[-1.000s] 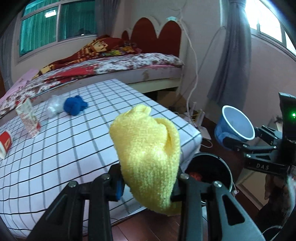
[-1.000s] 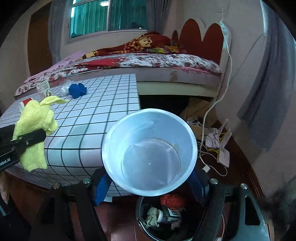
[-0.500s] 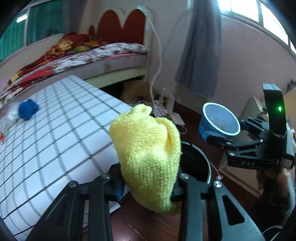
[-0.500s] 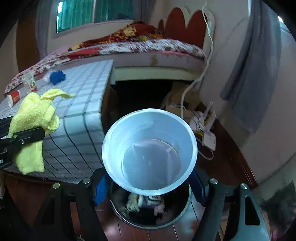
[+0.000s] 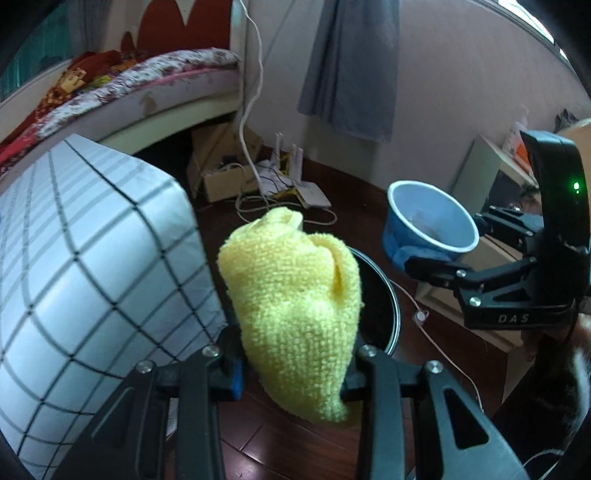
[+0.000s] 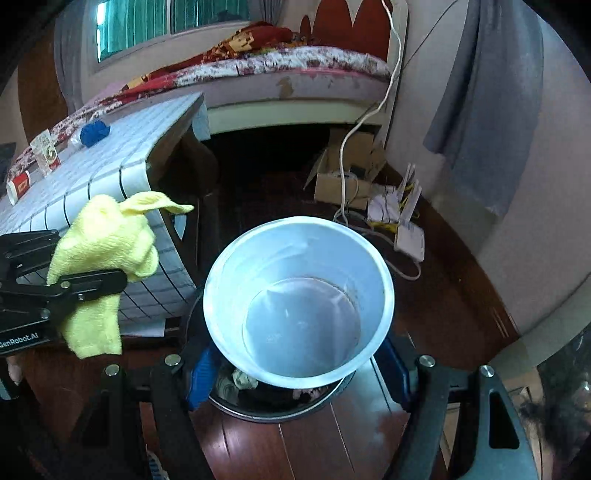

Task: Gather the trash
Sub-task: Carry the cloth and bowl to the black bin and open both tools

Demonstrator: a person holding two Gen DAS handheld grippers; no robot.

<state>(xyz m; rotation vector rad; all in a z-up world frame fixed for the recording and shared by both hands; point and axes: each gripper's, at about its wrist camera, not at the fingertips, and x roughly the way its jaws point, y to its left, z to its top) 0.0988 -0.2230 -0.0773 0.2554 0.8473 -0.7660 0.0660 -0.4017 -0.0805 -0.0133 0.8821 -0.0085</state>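
Daylight is entering through the green-tinted window point(image 6: 147, 27) at upper left of the right wrist view, and it is blowing out to glare at the upper right corner of the left wrist view. The dark wood floor point(image 6: 369, 435) is reflecting a pale sheen. Under the bed point(image 6: 280, 155) shadow is swallowing detail. Fisheye distortion is bending the checked table point(image 5: 92, 258); black vignetting is ringing both frames. Edges are blurring slightly.

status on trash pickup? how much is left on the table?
Done: some crumpled trash already lies in the bin. In hand: right claw holds the white cup over the bin; left claw grips a yellow cloth. Left on the table: blue wad, red cup, packet.
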